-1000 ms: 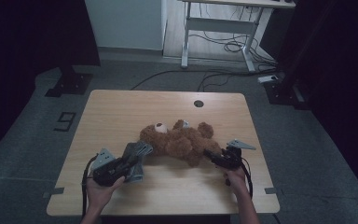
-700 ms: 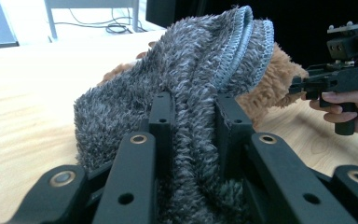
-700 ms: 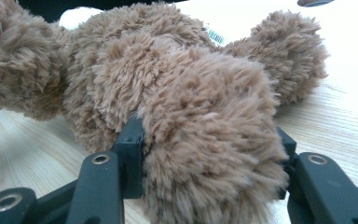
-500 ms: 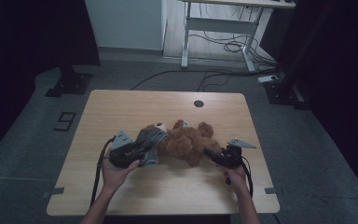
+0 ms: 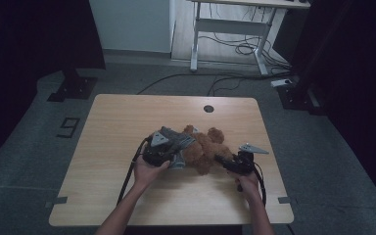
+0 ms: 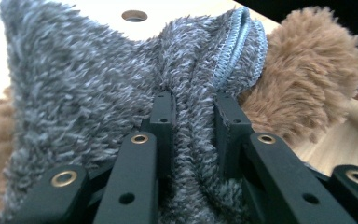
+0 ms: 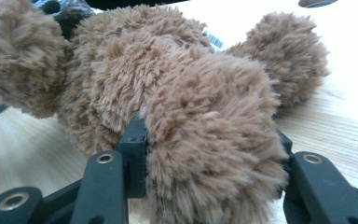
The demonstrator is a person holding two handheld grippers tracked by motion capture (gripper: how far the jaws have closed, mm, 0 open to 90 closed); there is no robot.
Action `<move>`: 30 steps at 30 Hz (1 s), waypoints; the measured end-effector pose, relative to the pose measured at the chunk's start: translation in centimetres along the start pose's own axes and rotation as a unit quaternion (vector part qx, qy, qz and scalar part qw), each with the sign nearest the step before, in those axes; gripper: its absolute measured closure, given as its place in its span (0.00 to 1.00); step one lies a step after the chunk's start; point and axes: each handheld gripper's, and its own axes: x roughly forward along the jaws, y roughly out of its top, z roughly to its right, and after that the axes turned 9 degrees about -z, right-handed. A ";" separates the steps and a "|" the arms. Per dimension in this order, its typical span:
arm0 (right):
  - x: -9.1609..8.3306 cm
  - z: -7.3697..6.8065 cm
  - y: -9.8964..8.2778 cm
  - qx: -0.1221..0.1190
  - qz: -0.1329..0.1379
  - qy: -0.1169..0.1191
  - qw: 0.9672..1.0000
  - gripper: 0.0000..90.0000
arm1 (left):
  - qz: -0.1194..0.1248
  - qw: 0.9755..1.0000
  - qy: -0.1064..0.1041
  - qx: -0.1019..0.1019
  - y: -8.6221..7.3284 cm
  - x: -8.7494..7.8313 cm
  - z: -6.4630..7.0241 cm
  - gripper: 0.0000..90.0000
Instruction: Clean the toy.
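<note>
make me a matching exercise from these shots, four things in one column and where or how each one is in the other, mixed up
Things:
1. grey fluffy cloth
2. brown teddy bear
3. left gripper
4. round hole

States or places:
A. lying across the middle of the table
B. in the tabletop near its far edge
C. shut on a fold of fabric
D. pulled over one end of the bear

Pairs: 1-D, 2-A, 3-C, 4-B
</note>
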 end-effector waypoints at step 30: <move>-0.1 0.5 -0.4 0.004 0.000 0.015 1.000 0.56 | -0.022 0.993 0.055 -0.097 -5.8 -3.5 -7.7 0.80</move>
